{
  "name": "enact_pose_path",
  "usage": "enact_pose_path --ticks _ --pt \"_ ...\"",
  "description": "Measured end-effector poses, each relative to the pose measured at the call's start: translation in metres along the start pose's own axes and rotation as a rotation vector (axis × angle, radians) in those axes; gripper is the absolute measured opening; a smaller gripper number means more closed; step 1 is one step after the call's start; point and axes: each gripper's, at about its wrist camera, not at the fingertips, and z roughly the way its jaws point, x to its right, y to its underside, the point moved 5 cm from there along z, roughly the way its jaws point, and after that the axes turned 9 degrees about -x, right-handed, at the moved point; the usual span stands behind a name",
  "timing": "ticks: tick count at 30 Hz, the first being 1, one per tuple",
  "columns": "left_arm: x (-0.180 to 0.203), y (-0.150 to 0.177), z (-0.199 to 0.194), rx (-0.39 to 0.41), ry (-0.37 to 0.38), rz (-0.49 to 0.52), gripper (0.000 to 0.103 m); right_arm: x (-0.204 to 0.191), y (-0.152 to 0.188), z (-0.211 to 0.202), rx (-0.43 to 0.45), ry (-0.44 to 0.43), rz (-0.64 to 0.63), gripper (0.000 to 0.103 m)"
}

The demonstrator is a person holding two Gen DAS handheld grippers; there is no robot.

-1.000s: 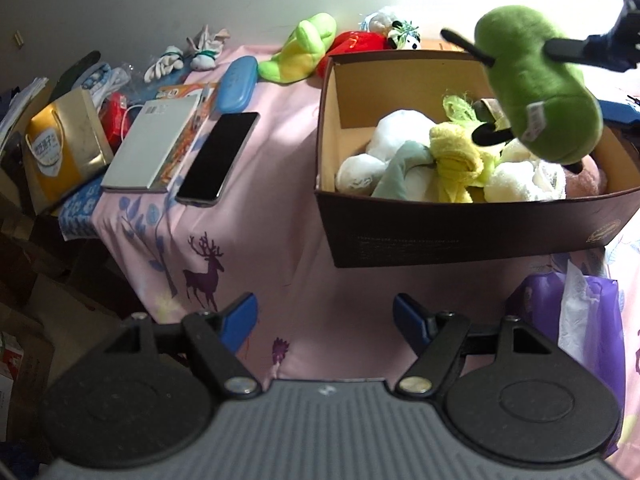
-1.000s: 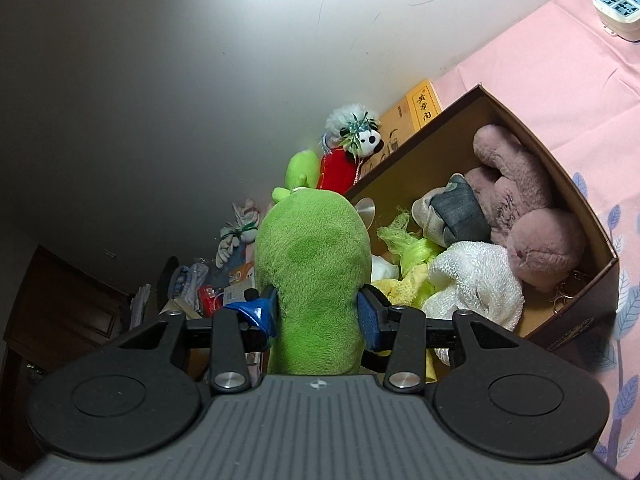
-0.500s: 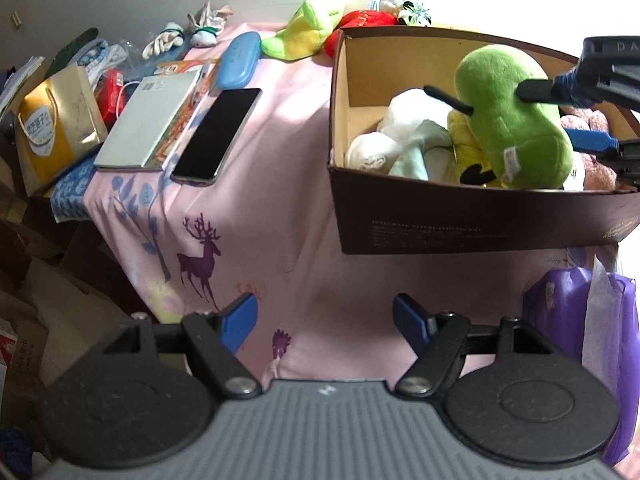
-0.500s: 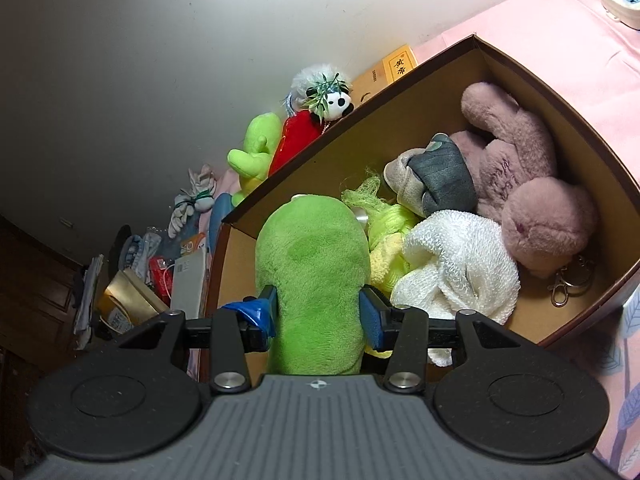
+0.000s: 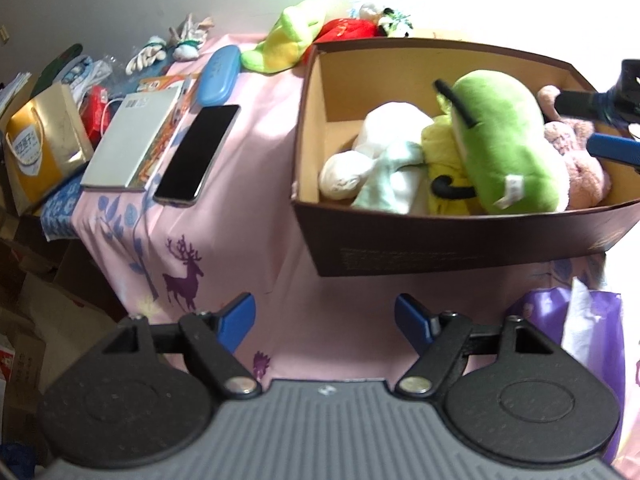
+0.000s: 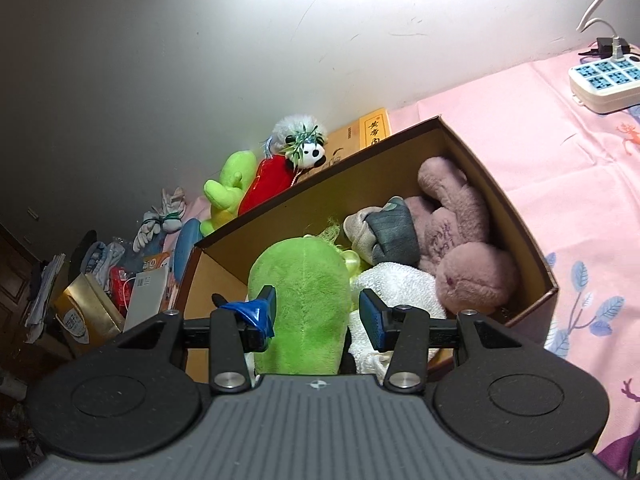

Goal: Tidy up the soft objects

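Observation:
A green plush (image 5: pixel 506 148) (image 6: pixel 304 300) lies in the brown cardboard box (image 5: pixel 440 240) (image 6: pixel 516 220) on top of other soft toys. My right gripper (image 6: pixel 318 316) is open, its fingers spread on either side of the plush, the right pad apart from it. In the box are a pink bunny (image 6: pixel 460 240), a white fluffy toy (image 6: pixel 394 284), a yellow toy (image 5: pixel 444 152) and a grey-capped toy (image 6: pixel 384 232). My left gripper (image 5: pixel 324 320) is open and empty, in front of the box over the pink cloth. A lime plush (image 5: pixel 288 40) and a red panda toy (image 5: pixel 360 26) lie behind the box.
Left of the box on the pink tablecloth (image 5: pixel 240 200) lie a black phone (image 5: pixel 198 152), a silver notebook (image 5: pixel 132 140) and a blue case (image 5: pixel 218 74). A gold bag (image 5: pixel 40 148) stands at the far left. A power strip (image 6: pixel 604 84) lies at the back right. A purple bag (image 5: pixel 576 328) hangs below.
My right gripper has lowered the green plush into the box and opened its jaws, leaving the plush resting on the other toys. My left gripper has stayed open in place.

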Motion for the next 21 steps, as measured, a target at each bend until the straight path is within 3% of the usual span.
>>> enact_pose_path --ticks 5,7,17,21 --pt "0.013 -0.001 -0.006 0.017 0.006 0.029 0.082 0.008 0.011 -0.027 0.037 0.087 -0.032 0.031" --pt "0.02 0.0 -0.008 0.025 0.018 0.04 0.094 0.011 0.016 -0.04 0.057 0.123 -0.049 0.031" --pt "0.06 0.017 -0.042 0.077 0.029 0.074 0.094 0.03 0.045 -0.098 0.099 0.182 -0.104 0.031" --pt "0.079 0.033 -0.056 0.063 0.028 0.068 0.094 0.042 0.061 -0.121 0.088 0.191 -0.133 0.031"
